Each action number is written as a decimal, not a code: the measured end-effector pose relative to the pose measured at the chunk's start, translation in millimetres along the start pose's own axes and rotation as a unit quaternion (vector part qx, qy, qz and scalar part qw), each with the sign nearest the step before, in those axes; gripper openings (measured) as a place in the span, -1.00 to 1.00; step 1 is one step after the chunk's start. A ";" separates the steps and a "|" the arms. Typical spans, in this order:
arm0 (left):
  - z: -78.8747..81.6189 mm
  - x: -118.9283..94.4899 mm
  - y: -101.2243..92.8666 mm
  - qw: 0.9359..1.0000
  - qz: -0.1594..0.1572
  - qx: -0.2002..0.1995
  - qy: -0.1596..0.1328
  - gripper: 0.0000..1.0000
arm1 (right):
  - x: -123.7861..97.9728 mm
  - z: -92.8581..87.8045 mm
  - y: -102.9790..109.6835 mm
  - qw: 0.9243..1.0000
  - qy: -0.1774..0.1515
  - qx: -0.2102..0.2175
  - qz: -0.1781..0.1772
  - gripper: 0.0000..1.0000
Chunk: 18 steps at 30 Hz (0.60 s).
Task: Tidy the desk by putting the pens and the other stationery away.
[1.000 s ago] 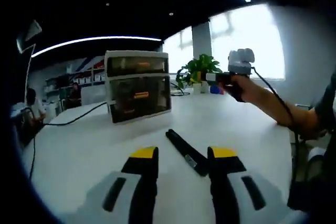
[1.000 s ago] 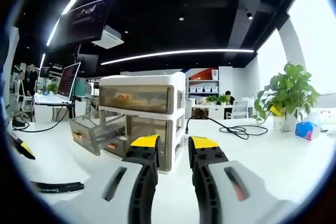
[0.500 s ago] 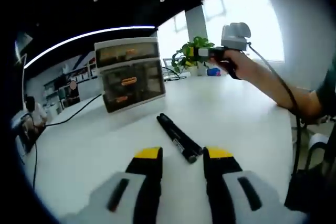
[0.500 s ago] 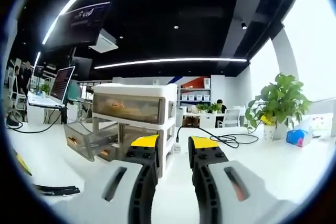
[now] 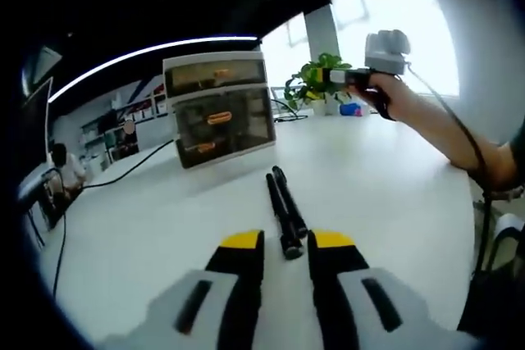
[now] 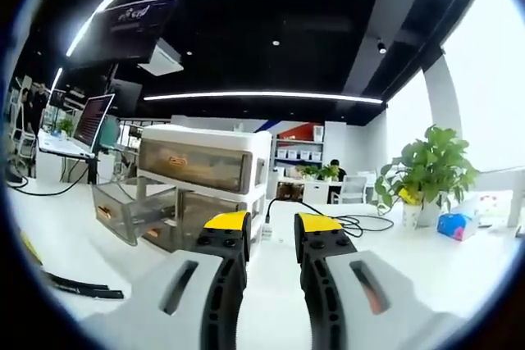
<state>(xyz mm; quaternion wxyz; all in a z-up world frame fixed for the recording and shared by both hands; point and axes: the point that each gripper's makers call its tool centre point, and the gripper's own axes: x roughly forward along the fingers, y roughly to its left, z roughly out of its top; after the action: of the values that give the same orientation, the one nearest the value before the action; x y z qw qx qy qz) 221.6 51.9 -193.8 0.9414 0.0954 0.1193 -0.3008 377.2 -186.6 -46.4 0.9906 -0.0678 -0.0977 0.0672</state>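
Two black pens (image 5: 283, 202) lie side by side on the white desk (image 5: 148, 235), pointing towards a two-drawer organiser (image 5: 220, 108). My left gripper (image 5: 286, 242) is low over the desk, open with a narrow gap, and the pens' near ends sit between its jaws. A hand holds my right gripper (image 5: 361, 75) up in the air at the far right. In the right gripper view my right gripper (image 6: 271, 223) is open with a narrow gap and nothing in it, facing the organiser (image 6: 201, 174), whose lower drawer (image 6: 135, 211) is pulled out. The pens (image 6: 78, 287) lie at the lower left.
A potted plant (image 5: 320, 84) and a blue box (image 6: 453, 223) stand at the desk's far side. Black cables (image 5: 123, 174) run past the organiser. The person's arm (image 5: 435, 129) reaches over the desk's right part. A laptop (image 6: 90, 120) stands on another desk.
My left gripper has moved up to the pens and its jaws have narrowed around their near ends. The right gripper view has drifted slightly; its jaws keep the same gap.
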 end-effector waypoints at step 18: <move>8.8 -21.0 17.8 0.995 0.018 -0.091 -0.038 -0.78 | -0.4 0.2 -0.4 1.000 0.001 0.005 0.001 -0.50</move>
<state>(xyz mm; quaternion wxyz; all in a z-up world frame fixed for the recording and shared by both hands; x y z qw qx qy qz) 217.1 75.3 -177.6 0.9553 -0.0002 0.1090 -0.2747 376.8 -187.0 -46.2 0.9910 -0.0628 -0.0964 0.0692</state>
